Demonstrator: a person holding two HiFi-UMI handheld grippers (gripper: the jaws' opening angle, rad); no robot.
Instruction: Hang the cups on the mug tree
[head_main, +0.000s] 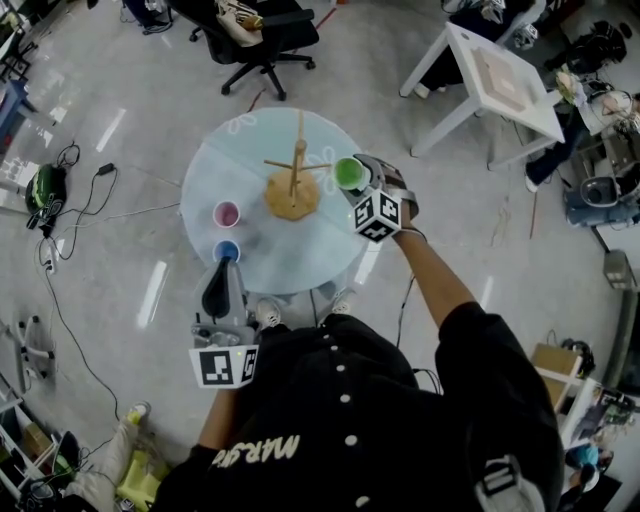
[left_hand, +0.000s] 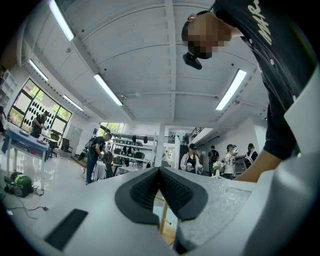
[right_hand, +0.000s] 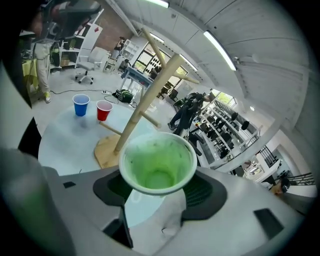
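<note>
A wooden mug tree (head_main: 293, 180) stands in the middle of a round pale-blue table (head_main: 215, 165). My right gripper (head_main: 360, 186) is shut on a green cup (head_main: 347, 172), held just right of the tree beside a peg's tip. In the right gripper view the green cup (right_hand: 157, 165) faces me mouth-first between the pads, with the mug tree (right_hand: 145, 100) leaning close behind it. A pink-red cup (head_main: 227, 214) and a blue cup (head_main: 227, 251) stand upright at the table's near left. My left gripper (head_main: 223, 272) hovers at the table's near edge behind the blue cup, jaws shut and empty (left_hand: 160, 175).
A black office chair (head_main: 262, 40) stands beyond the table and a white side table (head_main: 500, 85) at the far right. Cables and a green device (head_main: 45, 190) lie on the floor to the left. Several people stand far off in the left gripper view.
</note>
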